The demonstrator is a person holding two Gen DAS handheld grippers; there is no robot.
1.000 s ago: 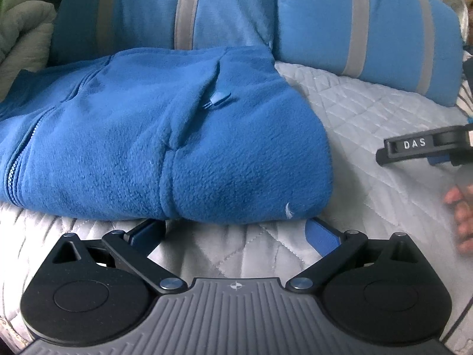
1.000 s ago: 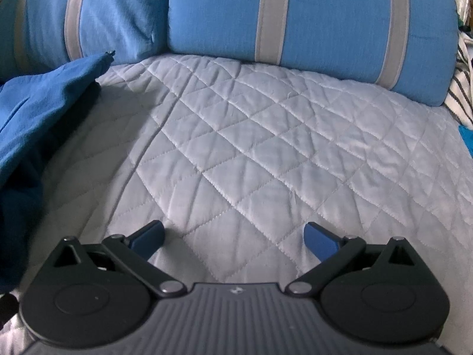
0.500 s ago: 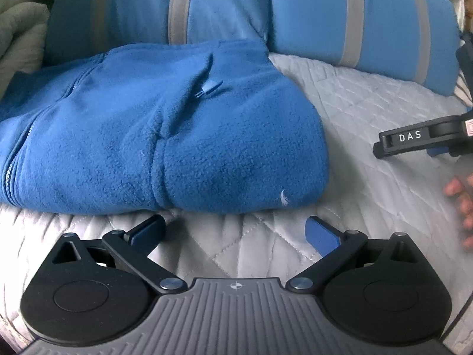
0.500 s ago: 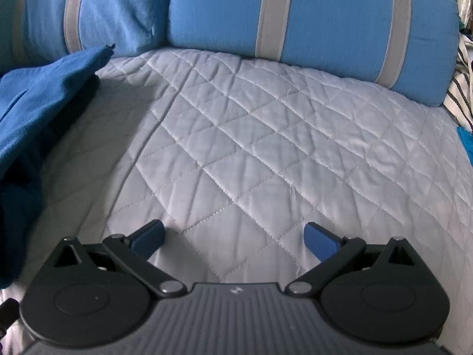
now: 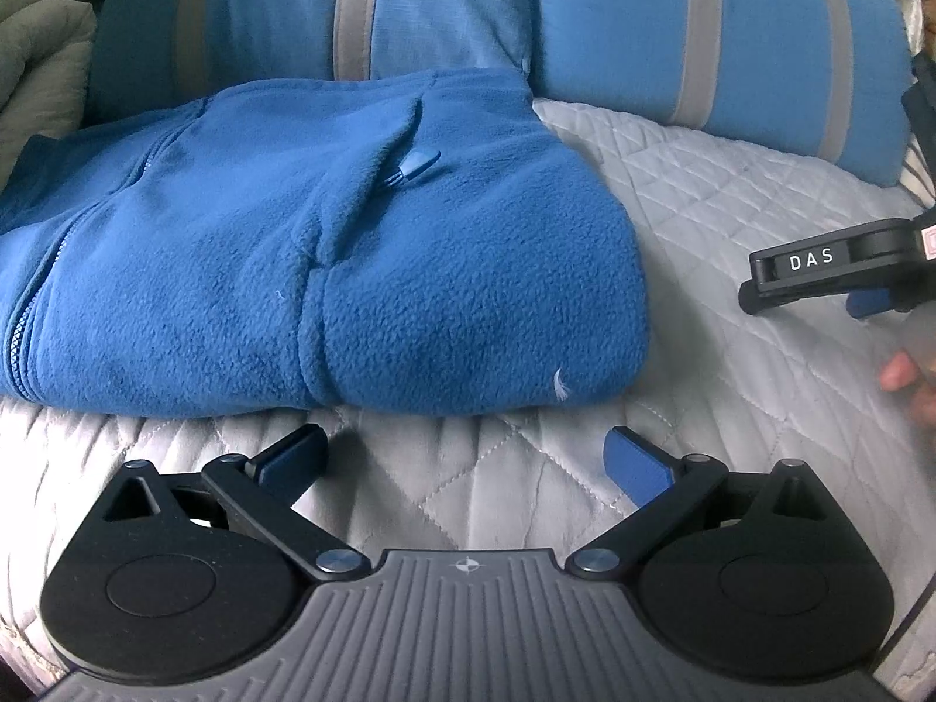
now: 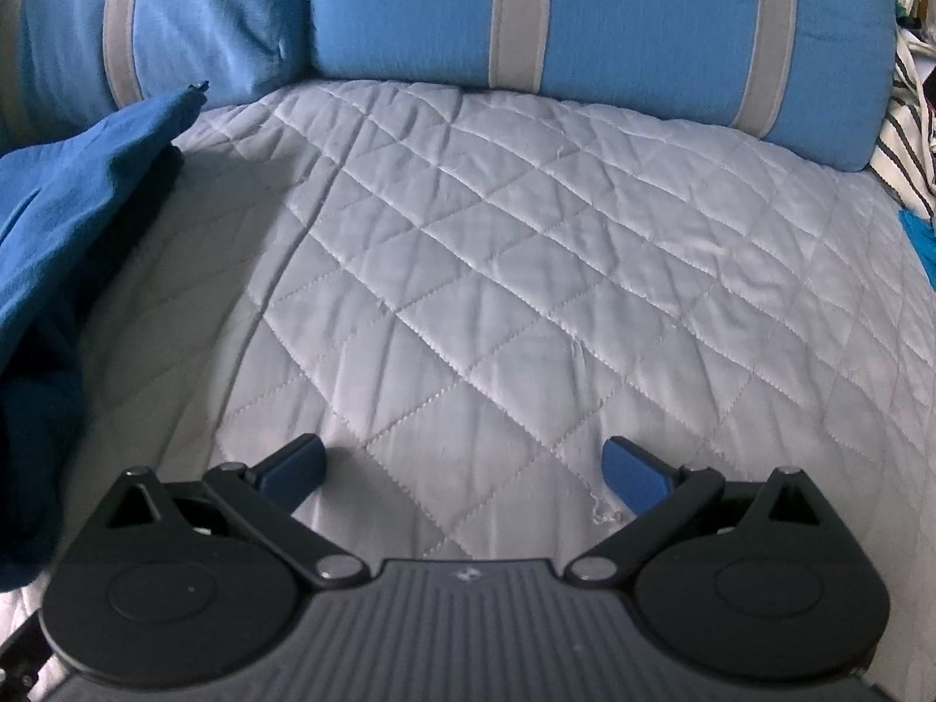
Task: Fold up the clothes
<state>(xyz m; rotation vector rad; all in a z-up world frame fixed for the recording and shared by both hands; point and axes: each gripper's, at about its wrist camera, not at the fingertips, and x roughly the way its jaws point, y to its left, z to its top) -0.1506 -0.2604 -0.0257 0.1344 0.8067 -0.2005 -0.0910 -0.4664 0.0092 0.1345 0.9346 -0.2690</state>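
The fleece jacket (image 5: 327,269) lies folded on the quilted bed cover (image 5: 731,205), its far edge against the blue striped pillows (image 5: 673,29). A zipper pull (image 5: 418,164) rests on its top layer. The left tool (image 5: 468,459) sits just in front of the jacket's near edge, fingers spread apart and holding nothing. The right tool (image 6: 465,462) is over bare quilt to the right of the jacket (image 6: 70,216), fingers likewise apart and empty. In the left wrist view, the right tool (image 5: 842,275) appears at the right edge, with fingertips (image 5: 898,371) of a hand below it.
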